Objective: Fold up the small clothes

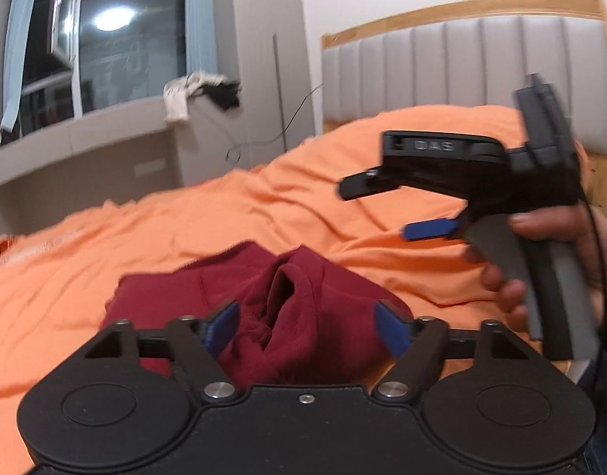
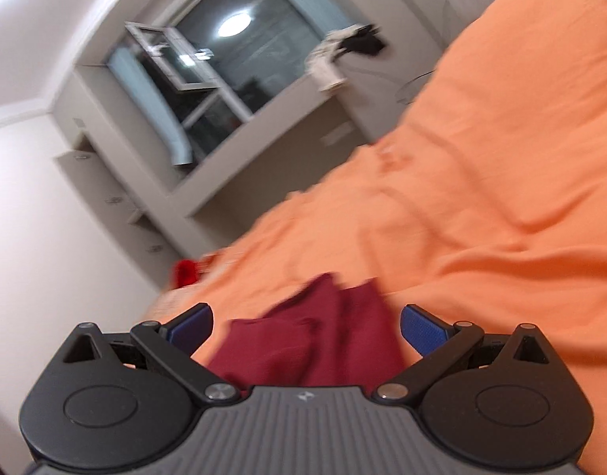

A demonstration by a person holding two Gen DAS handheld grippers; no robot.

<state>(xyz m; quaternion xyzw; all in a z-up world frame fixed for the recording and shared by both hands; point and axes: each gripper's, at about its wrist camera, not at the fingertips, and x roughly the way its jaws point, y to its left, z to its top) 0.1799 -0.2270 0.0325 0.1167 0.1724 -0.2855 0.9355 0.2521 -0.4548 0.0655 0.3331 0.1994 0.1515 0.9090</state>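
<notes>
A small dark red garment (image 1: 303, 316) lies bunched on the orange bedspread (image 1: 184, 229), with a raised fold running up its middle. My left gripper (image 1: 307, 328) hovers just over its near edge, open, with its blue pads (image 1: 224, 326) on either side of the fold and not pressing on it. In the right wrist view the same garment (image 2: 323, 340) lies flat below my right gripper (image 2: 306, 330), which is open with nothing between its pads. From the left wrist view, the right gripper (image 1: 386, 208) is held by a hand (image 1: 541, 245) above the bed to the right of the garment.
A grey padded headboard (image 1: 461, 63) with a wooden frame stands behind the bed. Pale and dark clothes (image 1: 200, 95) hang over a ledge below the window (image 1: 117, 39). A bright red item (image 2: 184, 271) sits at the bed's far edge. A thin cable (image 1: 287, 126) dangles by the wall.
</notes>
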